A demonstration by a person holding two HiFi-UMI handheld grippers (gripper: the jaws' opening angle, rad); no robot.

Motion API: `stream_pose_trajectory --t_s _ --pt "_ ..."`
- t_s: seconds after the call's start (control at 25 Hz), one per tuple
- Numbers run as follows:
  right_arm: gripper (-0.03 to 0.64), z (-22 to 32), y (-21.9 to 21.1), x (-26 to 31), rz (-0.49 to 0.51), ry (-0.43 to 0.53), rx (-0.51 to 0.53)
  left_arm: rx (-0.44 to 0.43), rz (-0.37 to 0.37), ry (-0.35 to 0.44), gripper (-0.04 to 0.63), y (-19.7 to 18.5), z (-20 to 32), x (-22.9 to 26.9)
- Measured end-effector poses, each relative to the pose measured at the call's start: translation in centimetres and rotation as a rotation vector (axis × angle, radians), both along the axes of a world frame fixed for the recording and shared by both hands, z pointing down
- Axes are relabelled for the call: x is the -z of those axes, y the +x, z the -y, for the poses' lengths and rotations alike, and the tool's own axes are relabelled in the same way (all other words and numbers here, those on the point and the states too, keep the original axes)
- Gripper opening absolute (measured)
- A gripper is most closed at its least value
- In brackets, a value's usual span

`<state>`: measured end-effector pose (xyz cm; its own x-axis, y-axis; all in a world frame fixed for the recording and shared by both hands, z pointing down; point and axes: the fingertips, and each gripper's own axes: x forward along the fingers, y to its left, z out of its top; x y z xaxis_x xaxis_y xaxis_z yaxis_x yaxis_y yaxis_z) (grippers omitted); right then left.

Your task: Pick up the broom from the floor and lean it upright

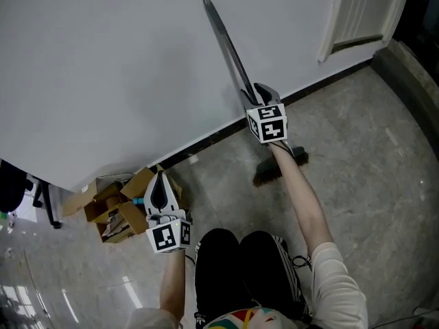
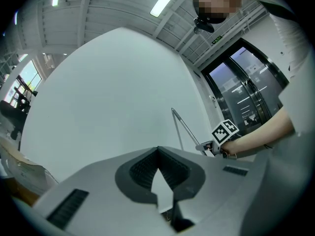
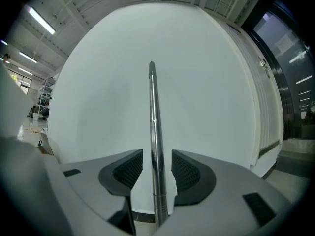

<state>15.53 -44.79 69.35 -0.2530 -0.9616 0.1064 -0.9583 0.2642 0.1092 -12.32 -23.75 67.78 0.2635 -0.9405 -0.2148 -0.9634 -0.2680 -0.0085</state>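
Note:
The broom stands upright, its metal handle [image 1: 226, 43] leaning against the white wall and its dark brush head [image 1: 278, 171] on the floor by the baseboard. My right gripper [image 1: 258, 91] is at the handle's lower part. In the right gripper view the handle [image 3: 154, 127] runs straight up between the jaws of the right gripper [image 3: 157, 170], with a gap on each side, so the pads [image 3: 129, 170] do not press on it. My left gripper [image 1: 160, 178] hovers over the cardboard boxes, shut and empty [image 2: 158, 152]. From its view, the broom [image 2: 184, 127] shows far off.
Open cardboard boxes [image 1: 113, 214] with odds and ends sit on the floor at the wall's left end. A black baseboard [image 1: 206, 142] runs along the wall. A white door frame [image 1: 357, 16] is at the upper right. The person's knees [image 1: 247, 259] are below.

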Motion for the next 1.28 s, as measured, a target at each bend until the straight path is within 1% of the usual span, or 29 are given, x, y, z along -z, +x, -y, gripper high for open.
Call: stream_pose_trajectory --t_s 0.08,0.2,0.32,0.4,0.44,0.52,0.6,0.64,0.8,0.88,0.96,1.04,1.16,1.28 --pt "0.163 -0.5 0.3 1.0 0.029 0.023 0.001 -0.006 -0.013 0.000 0.044 0.3 0.2 0.2" --pt "0.163 -2.3 0.8 2.8 0.101 0.052 0.003 -0.024 -0.029 0.000 0.044 1.2 0.3 0.7" --pt "0.161 -5.6 0.4 3.7 0.163 0.032 0.033 -0.062 -0.046 -0.011 0.043 2.7 0.9 0.6" --pt "0.160 -8.2 -0.2 3.9 0.180 0.047 0.061 -0.086 -0.050 -0.023 0.044 4.0 1.4 0.0" --pt "0.157 -9.4 -0.5 3.7 0.173 0.053 0.069 -0.097 -0.048 -0.028 0.044 4.6 1.6 -0.3" --pt "0.120 -11.6 -1.3 2.7 0.118 0.049 0.072 -0.120 -0.048 -0.035 0.044 5.8 2.0 -0.9" --pt "0.033 -13.4 -2.2 1.3 0.043 0.050 0.070 -0.133 -0.052 -0.045 0.044 6.5 2.4 -1.9" --pt "0.012 -14.2 -2.7 0.6 0.020 0.049 0.073 -0.135 -0.056 -0.054 0.044 6.7 2.6 -2.6" --pt "0.012 -16.0 -3.8 -1.7 0.018 0.009 0.073 -0.129 -0.073 -0.100 0.044 7.0 3.4 -4.9" --pt "0.012 -16.7 -3.7 -1.4 0.011 -0.005 0.058 -0.114 -0.079 -0.127 0.044 7.0 3.3 -4.7" --pt "0.012 -17.6 -3.7 0.9 0.008 -0.020 0.051 -0.102 -0.084 -0.155 0.044 7.1 3.1 -2.5" --pt "0.012 -18.9 -4.0 4.7 0.022 -0.053 0.052 -0.099 -0.087 -0.173 0.044 7.2 2.7 1.5" --pt "0.012 -21.3 -4.7 12.0 0.024 -0.123 0.056 -0.097 -0.087 -0.190 0.044 7.0 1.6 9.8" --pt "0.012 -24.6 -5.4 21.2 0.057 -0.205 0.073 -0.110 -0.094 -0.214 0.044 7.1 -0.3 20.1"
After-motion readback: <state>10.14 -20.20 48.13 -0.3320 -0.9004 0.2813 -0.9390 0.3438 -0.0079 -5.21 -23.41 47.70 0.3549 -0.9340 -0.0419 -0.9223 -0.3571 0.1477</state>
